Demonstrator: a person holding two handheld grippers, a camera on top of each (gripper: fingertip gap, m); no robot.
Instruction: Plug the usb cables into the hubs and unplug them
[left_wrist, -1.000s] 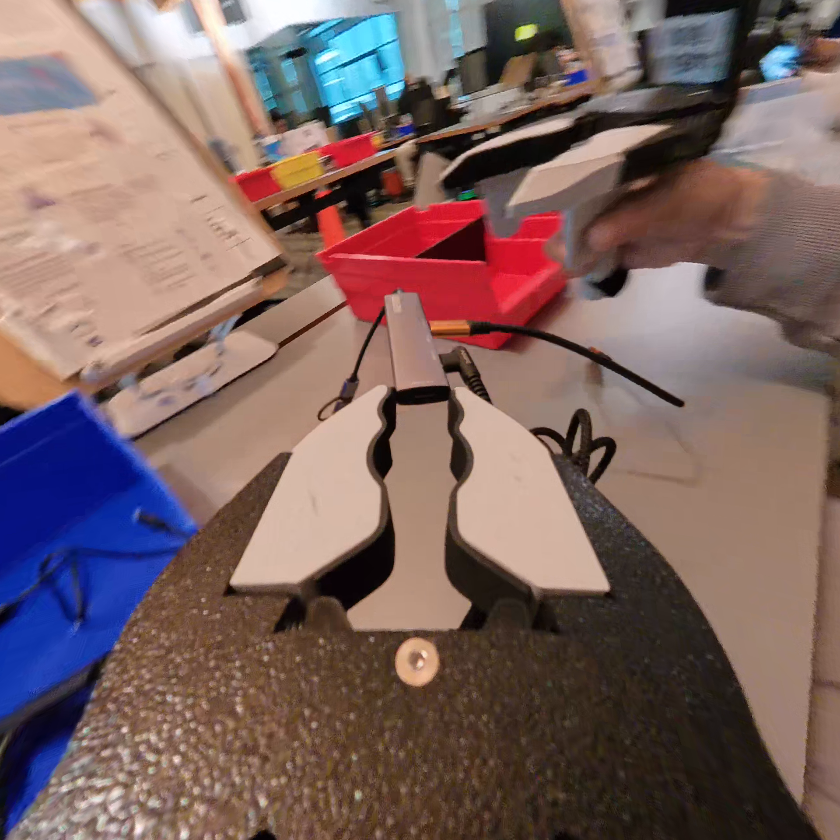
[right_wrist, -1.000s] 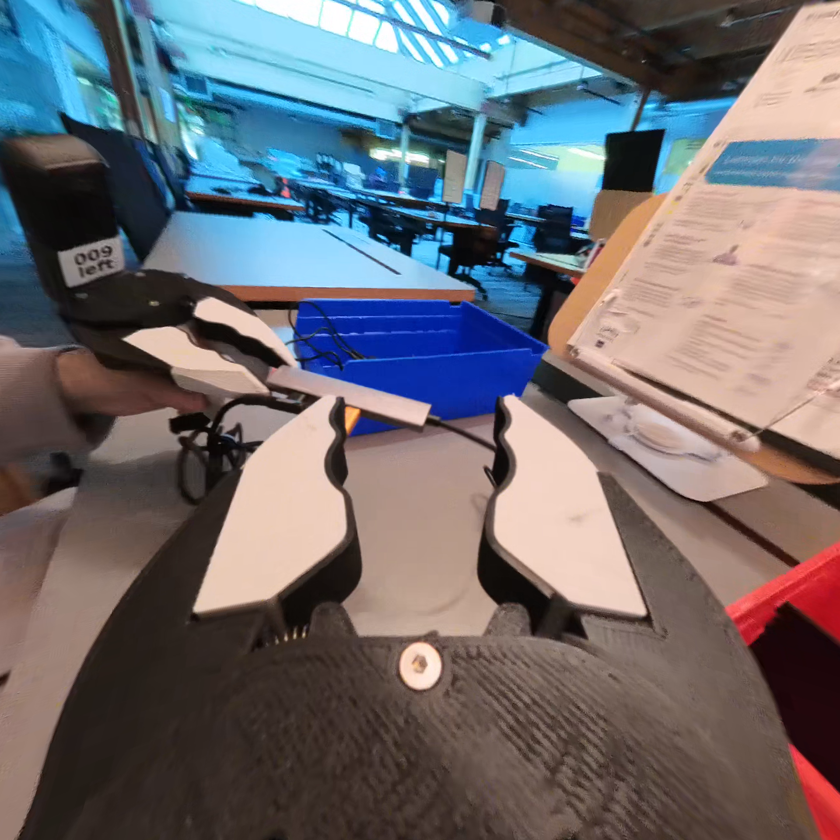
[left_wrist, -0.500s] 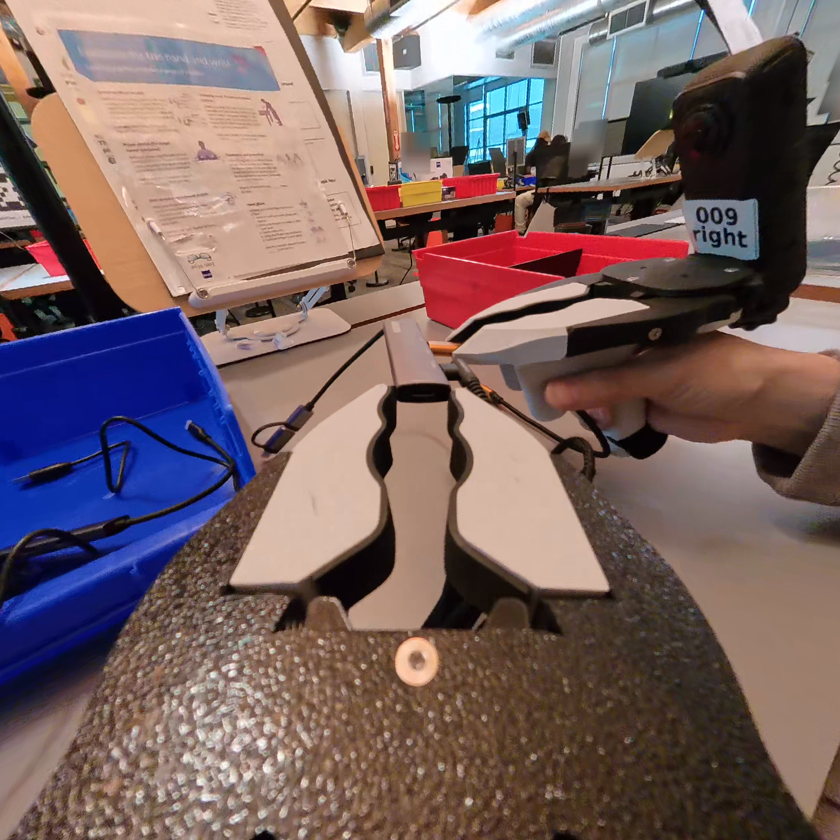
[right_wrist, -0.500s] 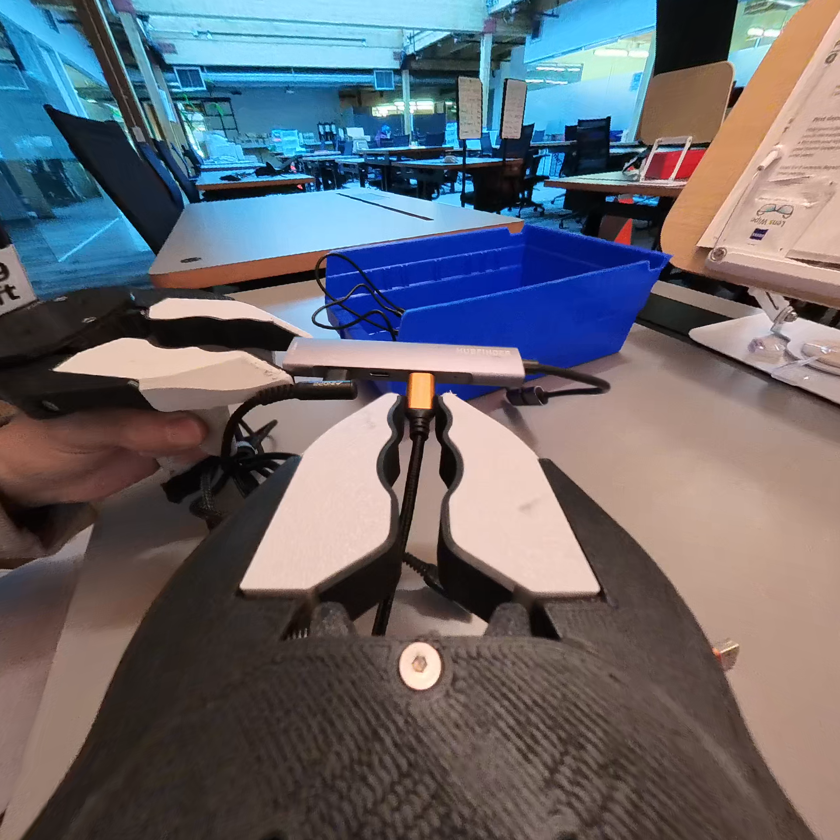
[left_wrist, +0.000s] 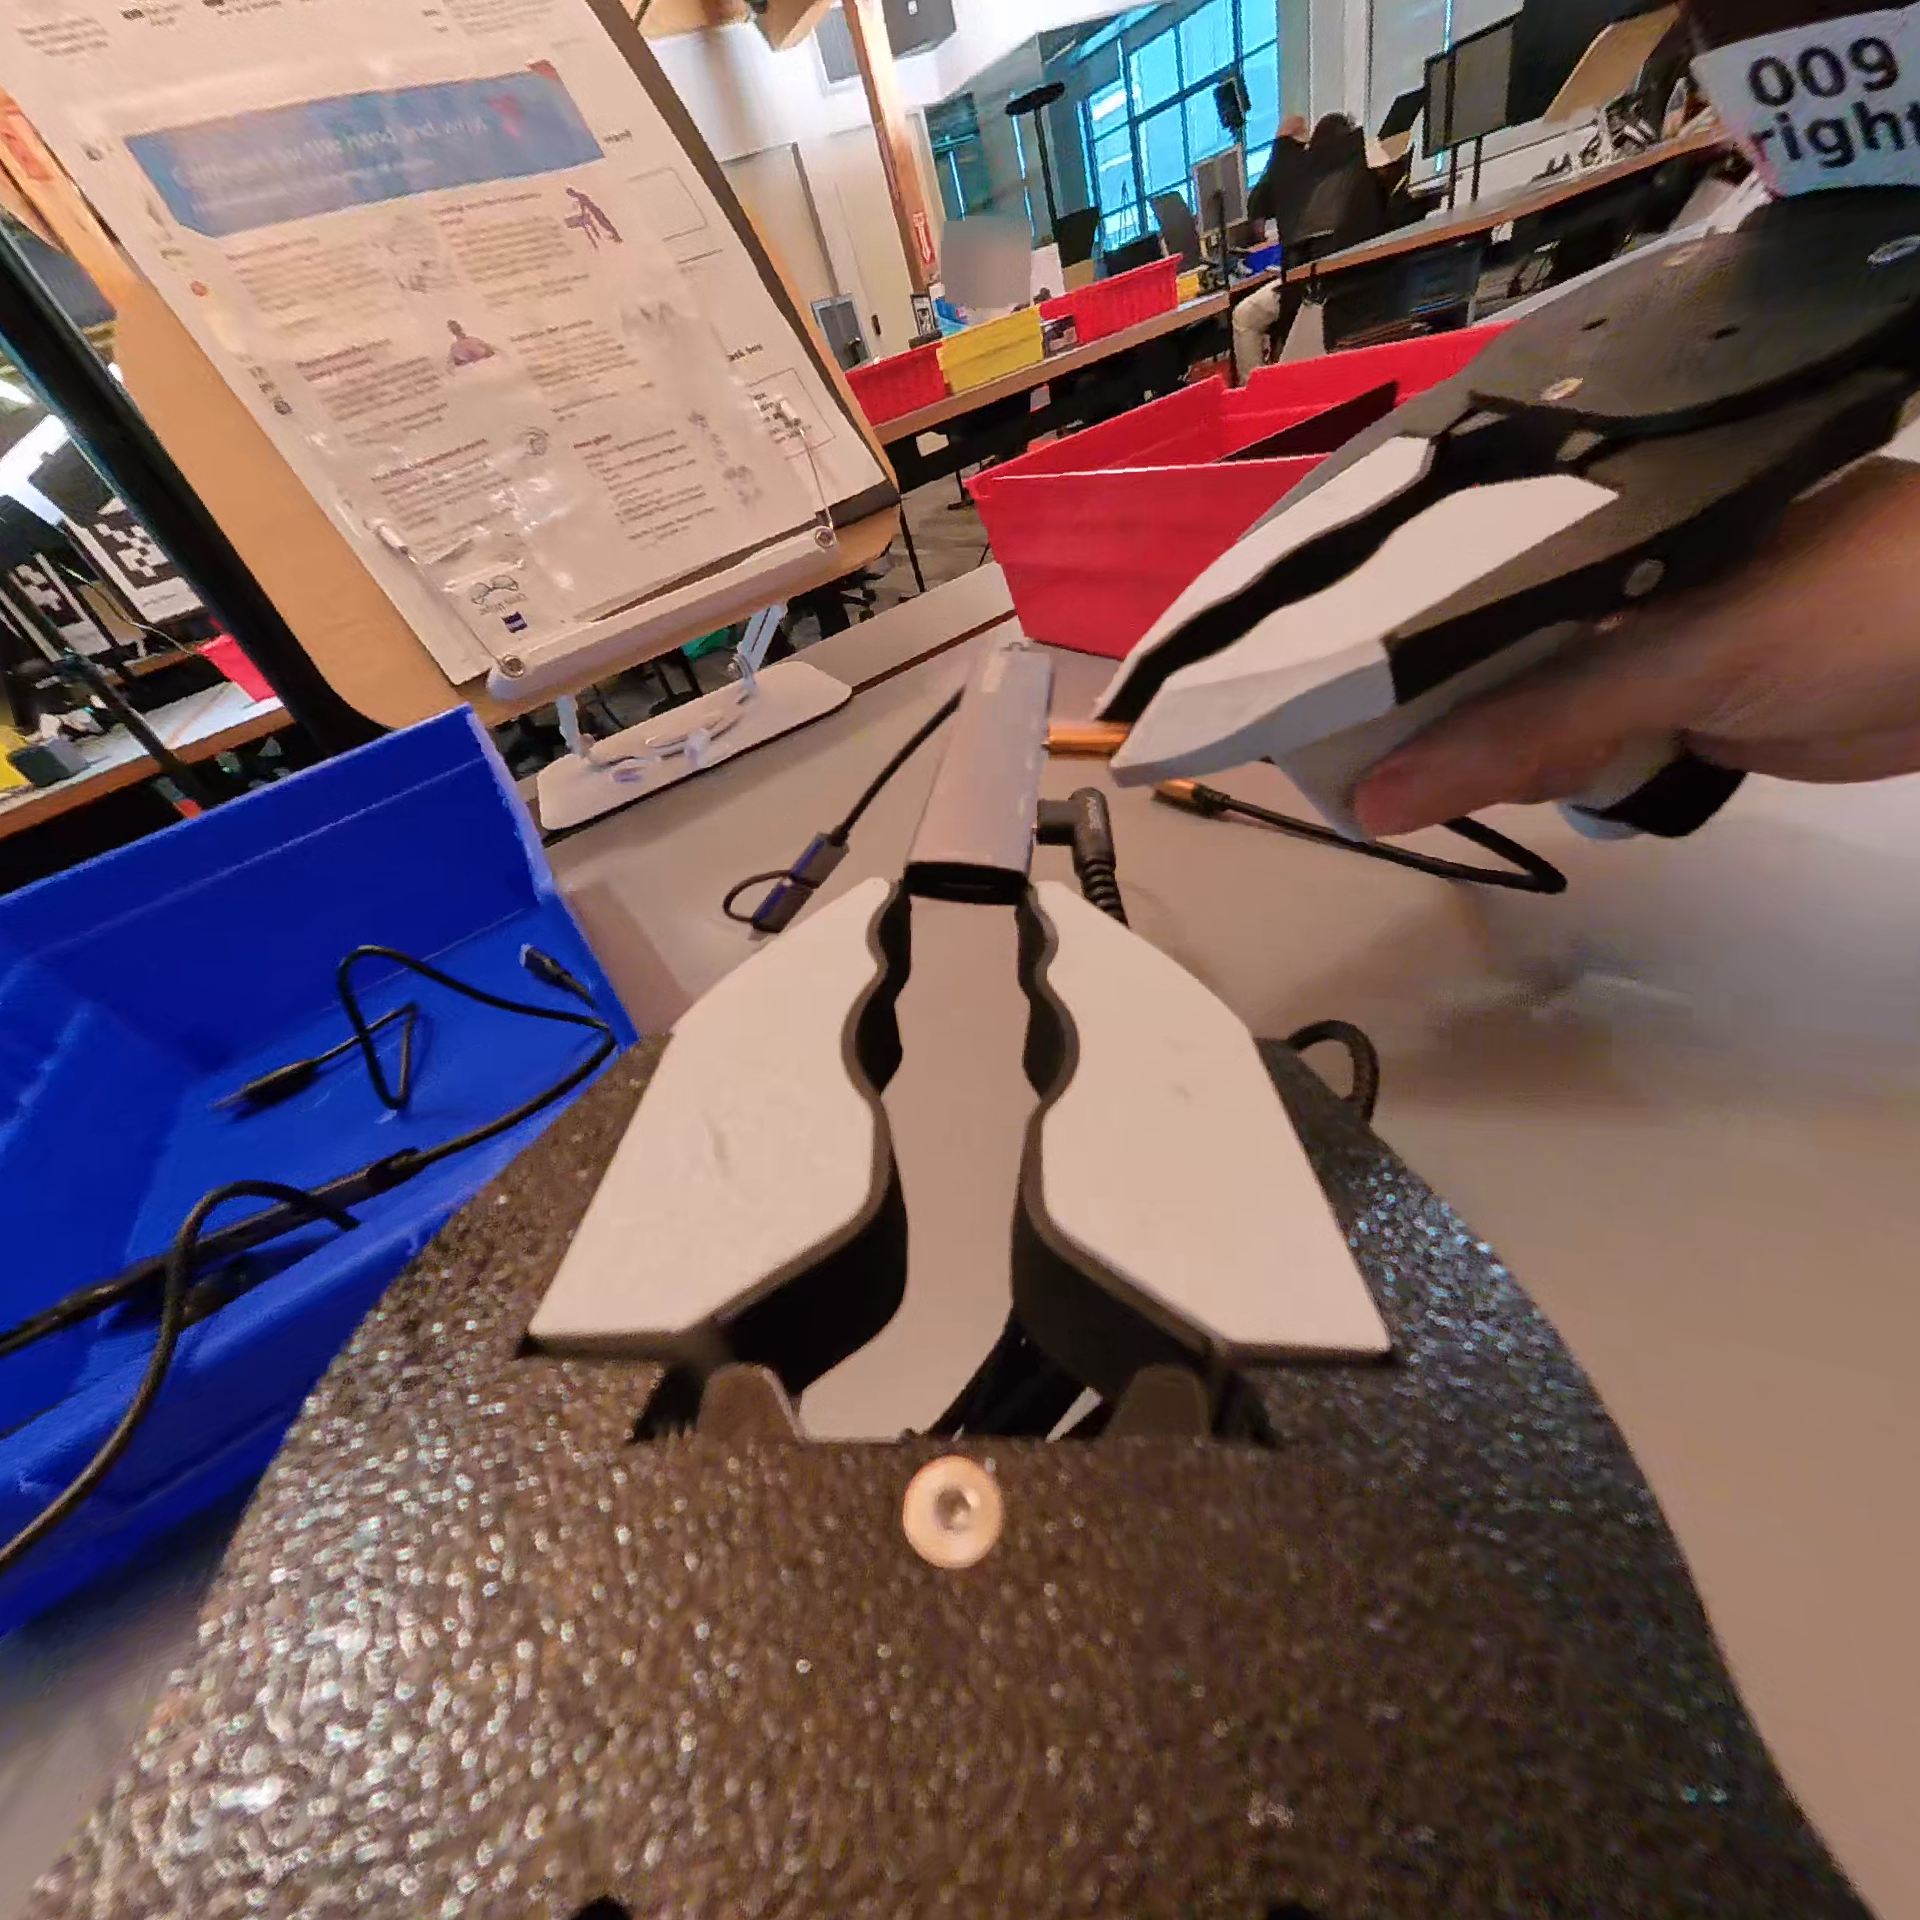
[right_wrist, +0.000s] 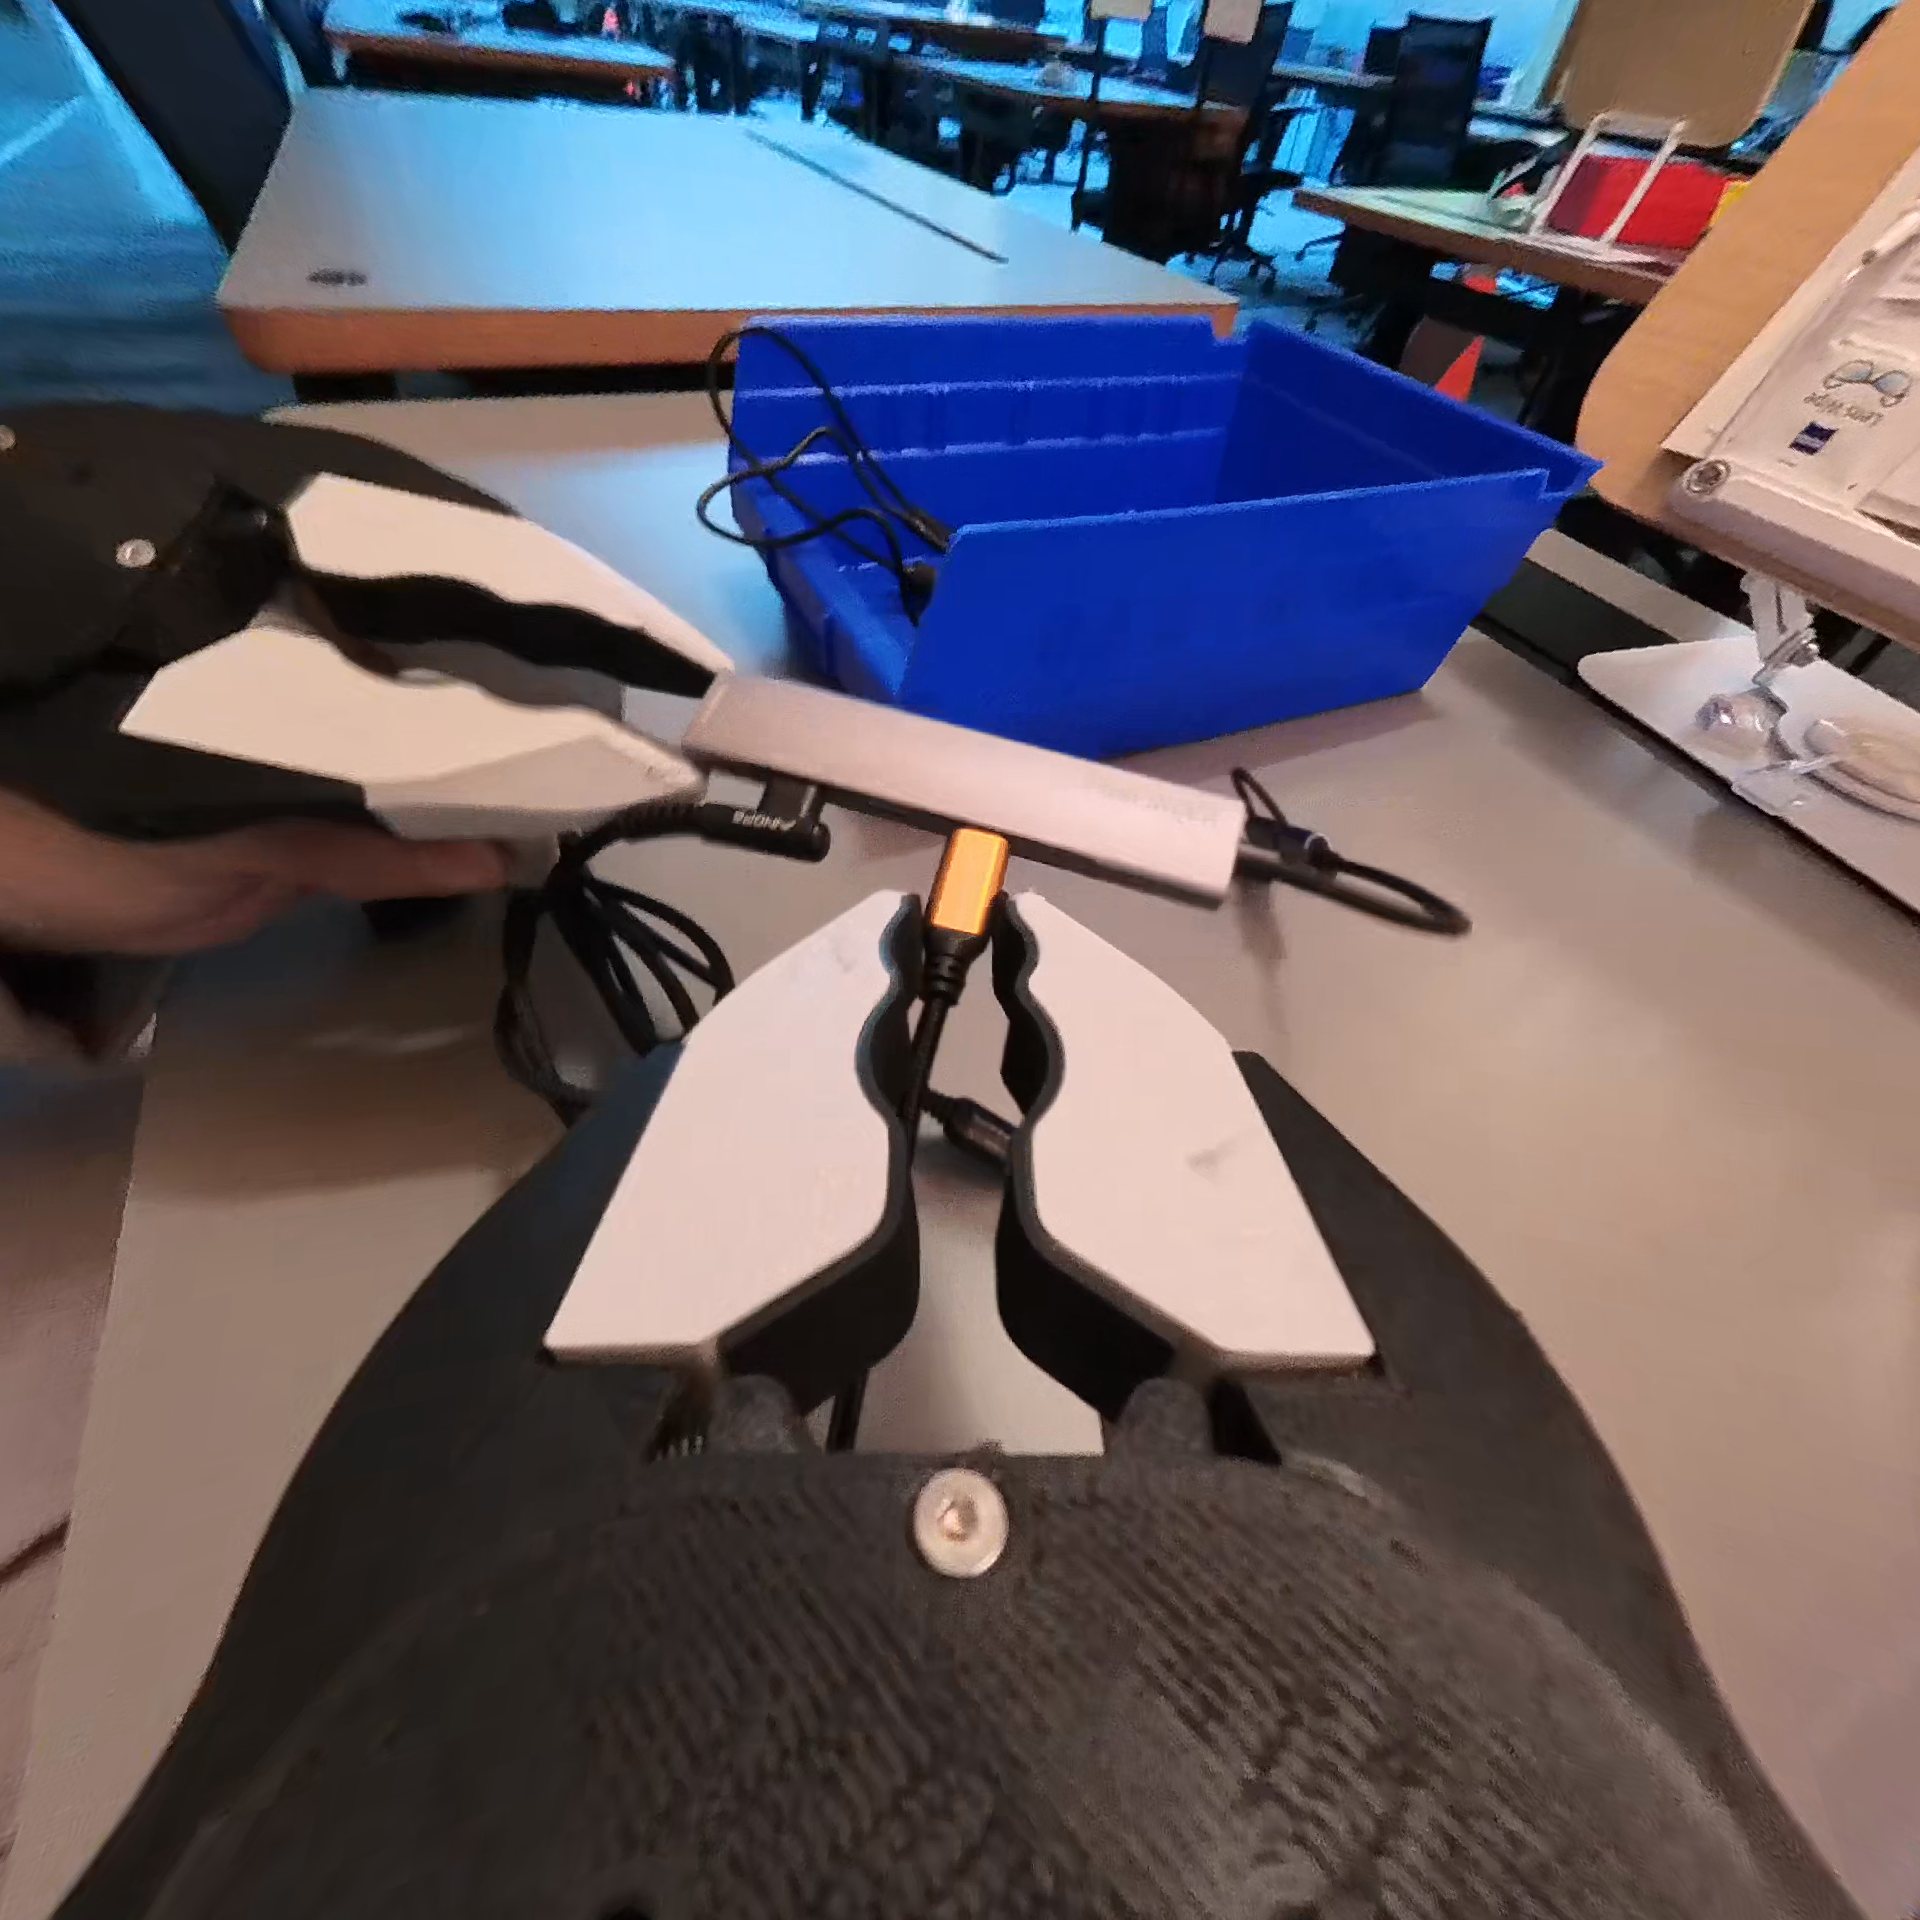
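Right gripper (right_wrist: 958, 914) clamped on orange plug (right_wrist: 966, 880), fingertips pinching its rear half, cable (right_wrist: 920, 1049) trailing back between the fingers. Left gripper (left_wrist: 966, 902) clenched on near end of hub (left_wrist: 987, 769), holding it off the table (right_wrist: 1558, 1091).

Step in hand, by my read: seating or pulling the orange plug at a side port. Cannot tell which, and cannot tell how deep the plug sits.

To do it well:
- Keep plug axis square to hub's long side; no twisting.
- Push or pull straight along the plug, left gripper bracing the opposite way.
- Keep grip on the metal shell, not the cable.
- Watch for hub pivoting in left grip, held only by one end.

Hub: slim grey bar, flat, roughly level, running left-right in right wrist view. Black angled plug (right_wrist: 774, 821) in same side, nearer the left gripper. Short black lead (right_wrist: 1351, 883) out of the far-right end, lying on the table. Black cable coil (right_wrist: 603, 977) on table, near left.

Blue bin (right_wrist: 1195, 582) just behind hub, loose black cables inside. Red bin (left_wrist: 1122, 540) beyond, seen from left wrist. Document stand (left_wrist: 436, 343) far side of the table.
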